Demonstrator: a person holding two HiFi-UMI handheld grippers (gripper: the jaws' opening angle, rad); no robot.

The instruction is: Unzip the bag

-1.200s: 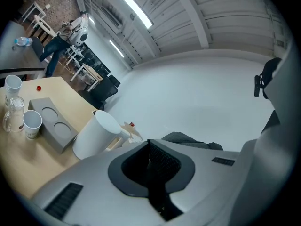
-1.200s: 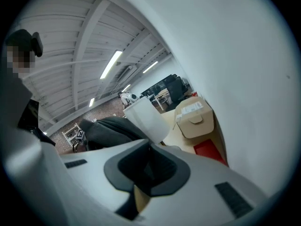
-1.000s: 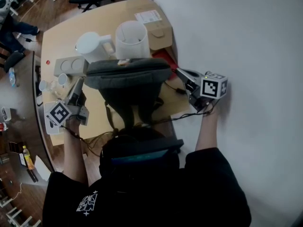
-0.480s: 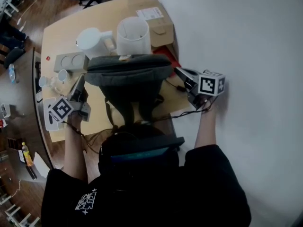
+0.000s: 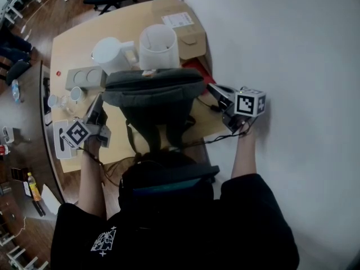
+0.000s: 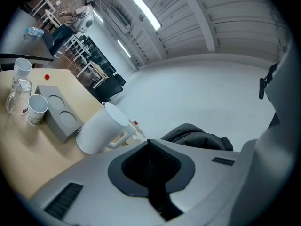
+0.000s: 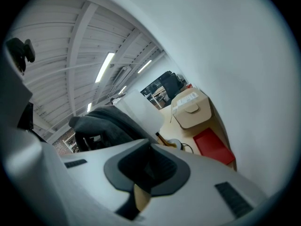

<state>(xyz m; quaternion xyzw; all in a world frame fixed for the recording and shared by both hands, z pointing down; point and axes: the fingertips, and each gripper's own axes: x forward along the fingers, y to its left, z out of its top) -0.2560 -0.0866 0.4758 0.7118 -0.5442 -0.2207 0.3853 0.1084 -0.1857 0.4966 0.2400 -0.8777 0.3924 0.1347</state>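
Left gripper [image 6: 149, 144]: jaws closed together, nothing between them. Right gripper [image 7: 149, 149]: jaws closed together, likewise empty, with a sliver of tan table [image 7: 141, 197] showing beneath the pads. Bag [image 5: 153, 91]: dark grey, upright on the table edge between the two grippers, one jaw tip near each end; it lies beyond and right of the left jaws [image 6: 197, 136] and beyond and left of the right jaws [image 7: 106, 124]. White jug [image 6: 101, 135]: just beyond the left jaws, to their left. Grey two-hole block [image 6: 59, 119] and paper cup [image 6: 36, 108]: further left. White cylindrical container [image 7: 143, 109]: behind the bag. Cardboard box [image 7: 193, 108] and flat red item [image 7: 214, 147]: beyond the right jaws, to their right.
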